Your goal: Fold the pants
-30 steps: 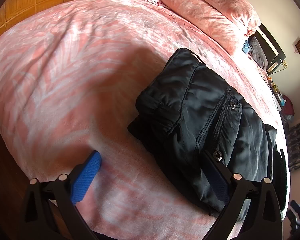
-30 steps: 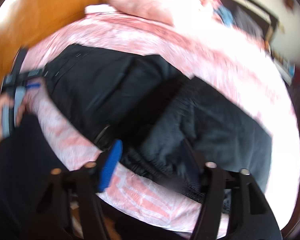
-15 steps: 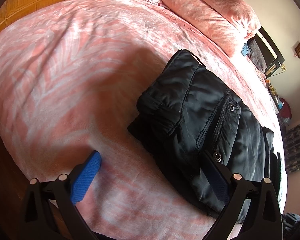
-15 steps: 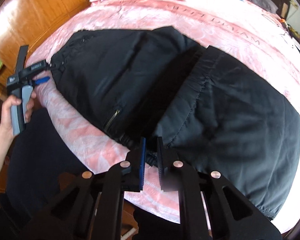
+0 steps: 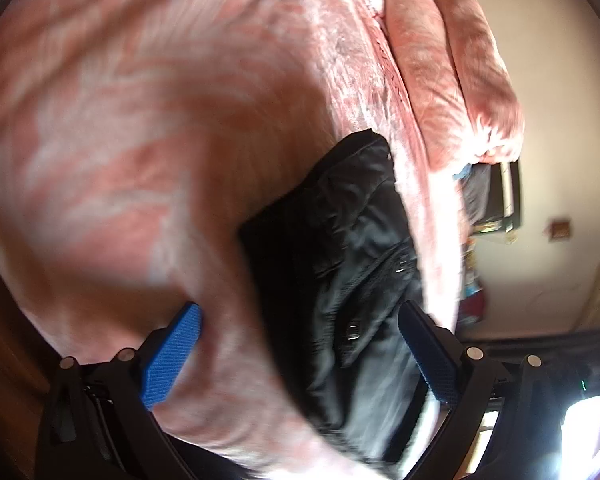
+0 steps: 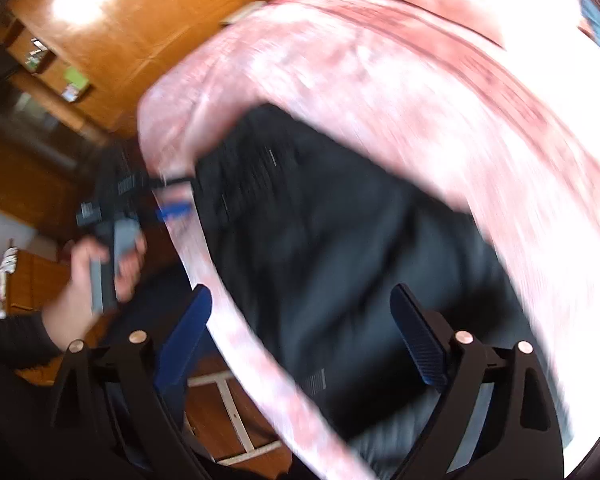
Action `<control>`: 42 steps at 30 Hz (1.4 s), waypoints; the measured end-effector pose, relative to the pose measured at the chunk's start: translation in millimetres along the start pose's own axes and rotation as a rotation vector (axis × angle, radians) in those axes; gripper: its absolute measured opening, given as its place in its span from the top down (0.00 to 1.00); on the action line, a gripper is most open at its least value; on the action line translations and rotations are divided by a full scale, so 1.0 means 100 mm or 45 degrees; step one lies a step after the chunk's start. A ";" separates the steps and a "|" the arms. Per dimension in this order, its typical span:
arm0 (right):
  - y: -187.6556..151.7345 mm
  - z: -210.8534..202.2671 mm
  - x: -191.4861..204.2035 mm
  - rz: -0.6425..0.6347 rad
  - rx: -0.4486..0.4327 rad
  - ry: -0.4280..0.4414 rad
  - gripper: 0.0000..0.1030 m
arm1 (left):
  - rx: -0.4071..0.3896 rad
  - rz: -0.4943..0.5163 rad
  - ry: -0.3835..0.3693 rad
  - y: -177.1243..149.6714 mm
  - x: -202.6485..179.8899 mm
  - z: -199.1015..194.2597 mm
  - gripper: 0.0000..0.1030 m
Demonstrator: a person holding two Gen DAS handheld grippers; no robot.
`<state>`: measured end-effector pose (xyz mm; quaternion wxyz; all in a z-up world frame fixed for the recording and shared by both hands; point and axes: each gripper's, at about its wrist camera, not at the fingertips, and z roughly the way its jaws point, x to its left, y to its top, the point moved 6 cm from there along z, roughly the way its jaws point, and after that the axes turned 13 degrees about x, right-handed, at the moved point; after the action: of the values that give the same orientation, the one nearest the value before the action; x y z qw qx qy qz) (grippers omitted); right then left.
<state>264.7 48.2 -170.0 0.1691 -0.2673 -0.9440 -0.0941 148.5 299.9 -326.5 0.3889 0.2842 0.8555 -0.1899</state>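
The black pants (image 5: 340,256) lie partly folded on the pink bed (image 5: 140,128), near its edge and below the pillows (image 5: 460,72), with the left hand-held gripper (image 5: 300,352) and right hand-held gripper (image 6: 302,332) both spread wide, grasping nothing.

Left gripper: black two-finger gripper with blue pads (image 5: 300,356), jaws spread wide, nothing between them; also seen blurred from the right wrist view.
Right gripper: matching black gripper with blue pads (image 6: 304,340), jaws spread wide, holding nothing.
Left hand: bare hand (image 6: 100,268) wrapped around the grey handle, dark sleeve at the wrist.
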 end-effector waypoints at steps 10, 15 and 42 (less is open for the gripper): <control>1.75 1.07 0.16 -0.209 0.315 0.107 0.11 | -0.013 -0.134 -0.113 0.18 -0.03 0.22 0.05; 1.97 1.51 0.26 -0.287 0.445 0.135 0.11 | -0.036 -0.159 -0.133 0.29 -0.04 0.26 0.05; 1.61 0.00 0.44 -0.340 0.241 -0.122 0.67 | -0.211 0.404 -0.031 -0.22 -1.48 -0.29 0.73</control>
<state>316.0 204.4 -139.5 0.1344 -0.1264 -0.9827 -0.0137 197.6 248.7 -191.5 0.4464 0.3805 0.8078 -0.0585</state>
